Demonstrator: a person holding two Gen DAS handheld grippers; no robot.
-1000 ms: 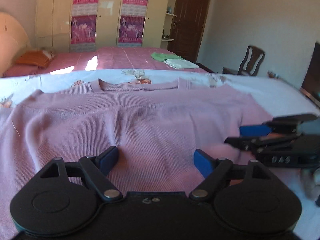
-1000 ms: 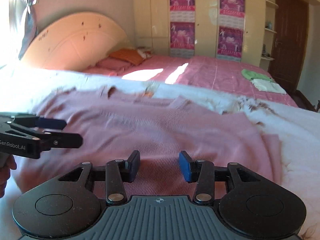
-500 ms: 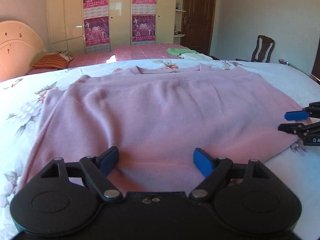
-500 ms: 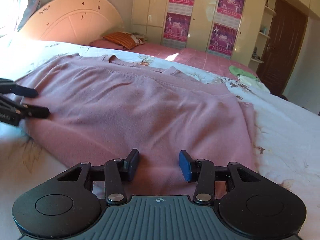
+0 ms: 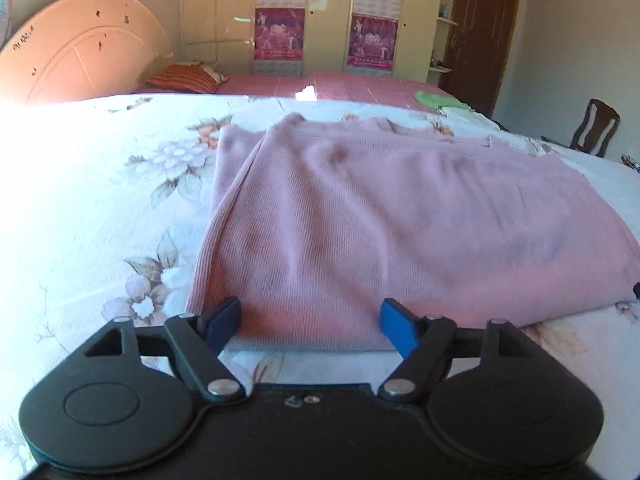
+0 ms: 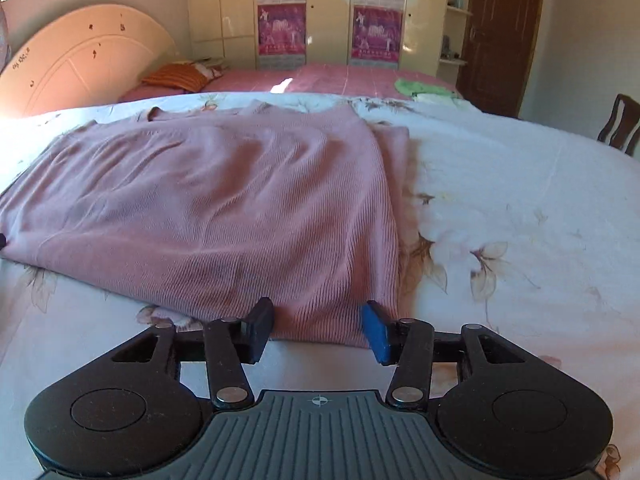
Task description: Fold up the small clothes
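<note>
Fingers parted, the left gripper [image 5: 310, 320] straddles the near hem of a pink knit sweater [image 5: 400, 216], its blue fingers [image 5: 396, 326] having just narrowed a little without yet pressing on the cloth; nothing is gripped. In the other view the right gripper [image 6: 318, 328] frames the garment's lower right corner the same way, its jaws having just widened slightly, fabric lying between them but not pinched. The sweater fills the middle of both frames, spread flat on a white floral bedspread [image 5: 100, 208], one sleeve already tucked under along each side so the body reads as a long rectangle.

The step in hand looks like taking the bottom hem at both corners for the fold toward the neckline. Done well, each pair of fingers should slide low enough to catch every layer at the hem, close together so the edge lifts level, and carry it straight up the frame toward the collar, keeping the tucked sleeves from spilling out. A one-sided grab would likely skew the fold.
</note>
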